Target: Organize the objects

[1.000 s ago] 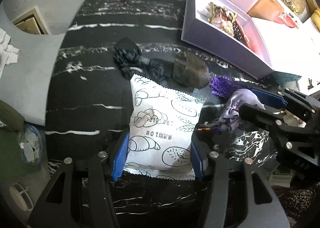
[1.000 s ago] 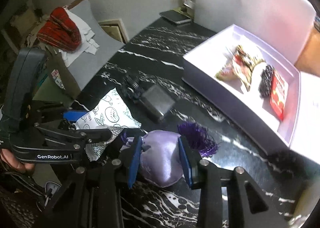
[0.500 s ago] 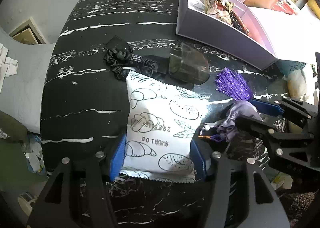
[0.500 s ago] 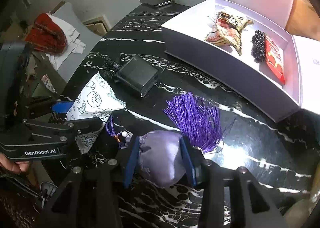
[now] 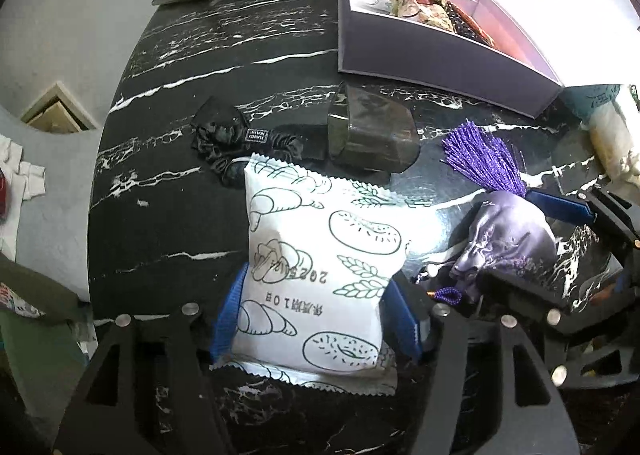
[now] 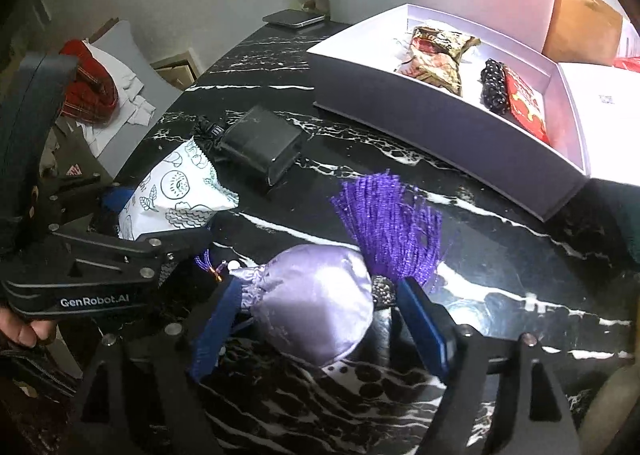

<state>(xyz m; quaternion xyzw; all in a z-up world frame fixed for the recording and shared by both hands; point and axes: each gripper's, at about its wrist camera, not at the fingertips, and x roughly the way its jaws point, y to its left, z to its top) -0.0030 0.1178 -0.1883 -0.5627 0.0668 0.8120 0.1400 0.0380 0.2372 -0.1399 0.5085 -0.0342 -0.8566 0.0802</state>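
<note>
**Both tools let go on the tabletop**

Since a second ago, both tools have come down to the black marble tabletop (image 5: 240, 51) and begun releasing. Right tool (image 6: 320, 319): its jaws are opening, and the lilac satin pouch (image 6: 316, 307) lies between them with a gap showing at the right-hand pad, so it is no longer clamped. Left tool (image 5: 316, 319): its jaws are opening too, with the white bread packet (image 5: 320, 267) between the blue pads, which appear close against its sides.

I judge the pouch light, soft and slippery; the gathered neck near its bead cord looks the surest hold, while the purple tassel (image 6: 392, 223) would likely slide through. The packet seems light and puffy, easily crushed, best pinched across its flat sides.

Beyond lie a black scrunchie (image 5: 236, 139) and a smoky translucent case (image 5: 372, 135), just ahead of the packet. The white box (image 6: 452, 127), already holding snacks and a beaded piece, stands further back with bare tabletop between. The tabletop's edge curves away on the left.
</note>
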